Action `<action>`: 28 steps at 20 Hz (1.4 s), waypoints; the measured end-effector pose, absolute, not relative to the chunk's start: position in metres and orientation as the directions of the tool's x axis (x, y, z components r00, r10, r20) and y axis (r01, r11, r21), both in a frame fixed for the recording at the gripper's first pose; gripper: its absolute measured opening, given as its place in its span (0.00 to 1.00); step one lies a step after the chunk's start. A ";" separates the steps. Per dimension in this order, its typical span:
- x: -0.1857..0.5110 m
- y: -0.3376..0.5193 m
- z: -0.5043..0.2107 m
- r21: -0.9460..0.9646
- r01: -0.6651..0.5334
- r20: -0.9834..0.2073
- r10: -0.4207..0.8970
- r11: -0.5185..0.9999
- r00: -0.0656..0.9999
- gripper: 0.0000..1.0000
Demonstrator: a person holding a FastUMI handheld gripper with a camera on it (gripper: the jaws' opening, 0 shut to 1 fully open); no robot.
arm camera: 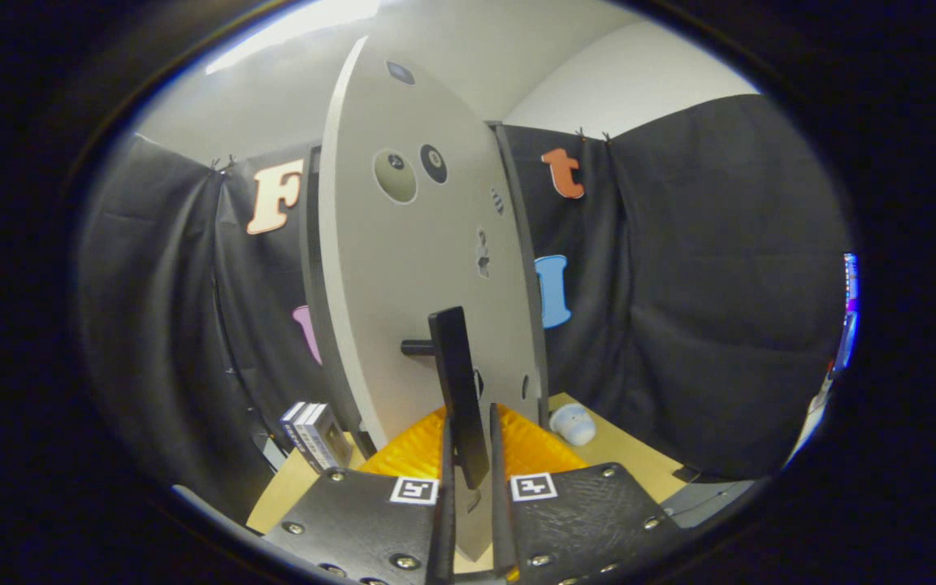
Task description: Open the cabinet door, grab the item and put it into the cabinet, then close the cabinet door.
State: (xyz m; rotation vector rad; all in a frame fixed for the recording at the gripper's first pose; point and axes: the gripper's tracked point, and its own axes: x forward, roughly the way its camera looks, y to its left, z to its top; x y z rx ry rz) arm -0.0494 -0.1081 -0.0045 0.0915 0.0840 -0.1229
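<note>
The cabinet's grey door (403, 268) stands swung open, its face turned towards me at an angle. Its black bar handle (457, 382) stands upright off the door on a short post. The lower end of the handle sits between the fingers of my gripper (470, 439), which is shut on it from both sides. A small white rounded item (573, 423) lies on the wooden table (639, 463), beyond the fingers to the right and past the door's edge. The cabinet's dark body (310, 268) shows behind the door on the left.
An orange mat (415, 451) lies on the table under the door, just ahead of the fingers. A couple of small boxes (315, 435) stand upright at the cabinet's foot on the left. Black cloth walls the booth all round.
</note>
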 end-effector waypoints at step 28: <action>-0.043 -0.277 0.006 0.014 -0.038 -0.039 0.039 0.999 0.999 0.02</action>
